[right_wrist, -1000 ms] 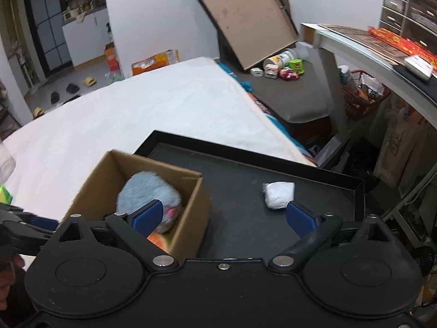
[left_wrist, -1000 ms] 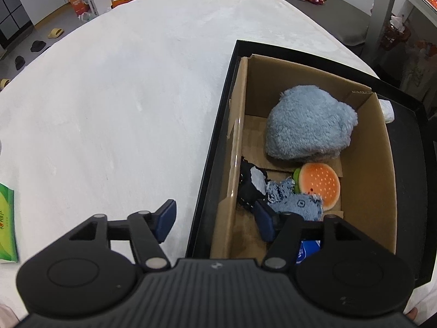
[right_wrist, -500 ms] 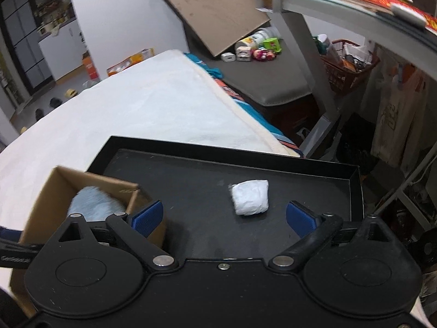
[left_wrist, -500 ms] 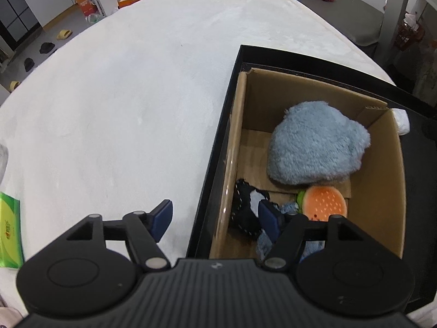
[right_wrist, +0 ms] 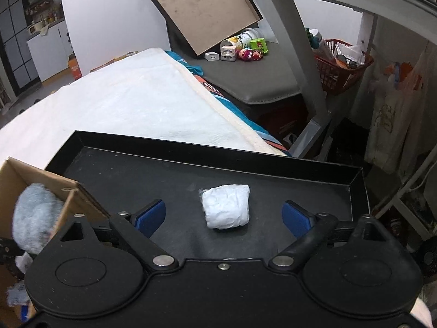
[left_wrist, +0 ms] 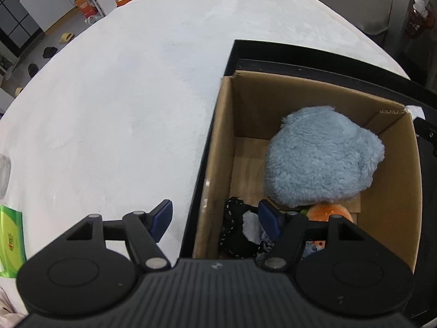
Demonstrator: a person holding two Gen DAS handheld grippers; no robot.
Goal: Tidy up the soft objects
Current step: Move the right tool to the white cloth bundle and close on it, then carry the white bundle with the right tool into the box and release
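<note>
The right gripper (right_wrist: 224,216) hangs over the black tray (right_wrist: 273,164), its jaws apart and just now narrowing a little, with nothing pressed between the pads. A white soft packet (right_wrist: 226,206) lies on the tray floor just ahead of the fingers, in line with the gap between them. To this gripper's left stands the cardboard box (right_wrist: 73,202), a blue fluffy toy (right_wrist: 35,218) showing inside.

The left gripper (left_wrist: 215,216) points steeply down with its jaws open and empty, straddling the box's near left wall (left_wrist: 213,164): one finger is over the white cover (left_wrist: 109,95), the other inside the box above a black sock (left_wrist: 235,232). Ahead of that finger sit the blue toy (left_wrist: 322,158) and an orange burger toy (left_wrist: 330,213).
</note>
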